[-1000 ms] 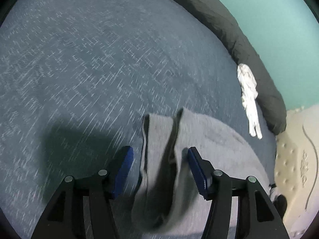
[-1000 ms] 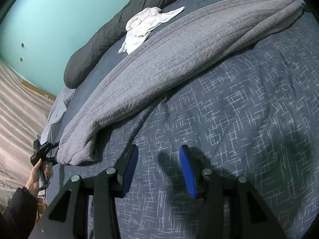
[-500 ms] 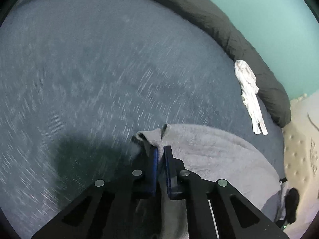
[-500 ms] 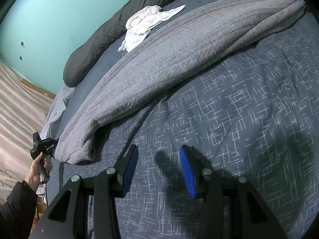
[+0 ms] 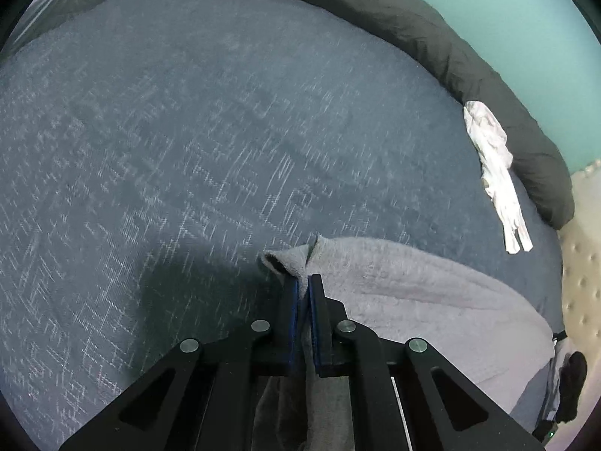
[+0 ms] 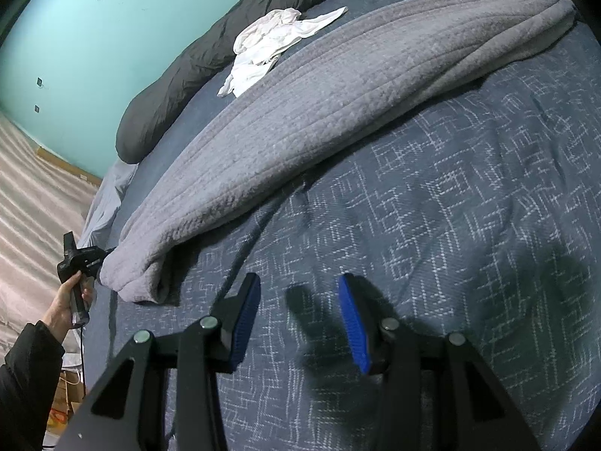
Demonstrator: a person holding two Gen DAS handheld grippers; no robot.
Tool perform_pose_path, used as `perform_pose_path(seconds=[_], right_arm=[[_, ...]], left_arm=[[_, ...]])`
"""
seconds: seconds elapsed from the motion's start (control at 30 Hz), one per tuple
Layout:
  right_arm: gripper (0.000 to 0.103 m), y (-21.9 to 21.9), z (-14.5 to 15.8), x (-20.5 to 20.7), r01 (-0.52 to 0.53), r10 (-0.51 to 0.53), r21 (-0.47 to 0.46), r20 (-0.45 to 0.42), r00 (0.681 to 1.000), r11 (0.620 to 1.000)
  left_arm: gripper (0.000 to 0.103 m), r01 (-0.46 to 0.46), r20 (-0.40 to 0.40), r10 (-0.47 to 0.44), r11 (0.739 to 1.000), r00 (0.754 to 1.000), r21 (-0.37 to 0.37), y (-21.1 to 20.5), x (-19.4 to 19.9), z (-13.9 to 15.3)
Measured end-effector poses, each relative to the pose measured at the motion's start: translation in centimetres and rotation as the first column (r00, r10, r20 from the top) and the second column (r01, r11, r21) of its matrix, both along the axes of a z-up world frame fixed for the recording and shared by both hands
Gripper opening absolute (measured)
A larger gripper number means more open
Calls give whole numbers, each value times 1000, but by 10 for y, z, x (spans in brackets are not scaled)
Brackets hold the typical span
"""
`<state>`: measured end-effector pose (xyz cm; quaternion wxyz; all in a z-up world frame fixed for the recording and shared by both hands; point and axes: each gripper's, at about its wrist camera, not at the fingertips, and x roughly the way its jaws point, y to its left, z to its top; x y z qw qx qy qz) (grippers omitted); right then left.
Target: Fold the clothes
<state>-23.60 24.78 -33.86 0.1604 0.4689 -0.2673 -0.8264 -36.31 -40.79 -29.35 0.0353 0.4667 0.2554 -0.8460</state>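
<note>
Two grippers: left gripper (image 5: 303, 282) jaws, open a second ago, now clamp the grey garment (image 5: 394, 293) corner, ready to fold; right gripper (image 6: 298, 300) jaws gape, empty.

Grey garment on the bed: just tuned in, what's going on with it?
A person is working with two handheld grippers. The left gripper is clamped on one end of the long grey garment, which lies stretched across the dark blue patterned bedspread. The right gripper is open, holds nothing, and hovers over bare bedspread near the garment's middle. A crumpled white garment lies beyond it, against a dark rolled quilt. No fold is visible yet.
</note>
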Motion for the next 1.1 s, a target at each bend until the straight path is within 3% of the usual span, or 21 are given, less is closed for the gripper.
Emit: perform_pose_path(seconds=[0.07, 0.23, 0.43, 0.63, 0.8, 0.93, 1.1], right_arm=[[44, 0, 1, 1, -4, 4, 0, -2, 1000, 1000], [44, -4, 2, 2, -10, 10, -9, 0, 1000, 1000], [44, -10, 8, 4, -30, 30, -25, -14, 999, 999], [44, -6, 12, 5, -17, 17, -43, -19, 1000, 999], [44, -2, 13, 4, -8, 6, -52, -21, 1000, 999], [44, -1, 10, 2, -5, 4, -58, -9, 1000, 998], [44, -1, 9, 0, -6, 6, -64, -5, 1000, 998]], left_arm=[[13, -9, 5, 9, 1000, 1000, 1, -2, 3, -1], [13, -30, -28, 30, 1000, 999, -1, -8, 29, 20], [15, 84, -44, -85, 996, 995, -26, 28, 71, 36], [15, 153, -11, -155, 984, 988, -94, 66, 84, 19], [15, 116, -8, -117, 988, 993, -99, 58, 79, 12], [14, 72, 69, -68, 995, 995, -66, 48, 68, -11], [14, 53, 105, -46, 997, 993, -59, 43, 74, -22]])
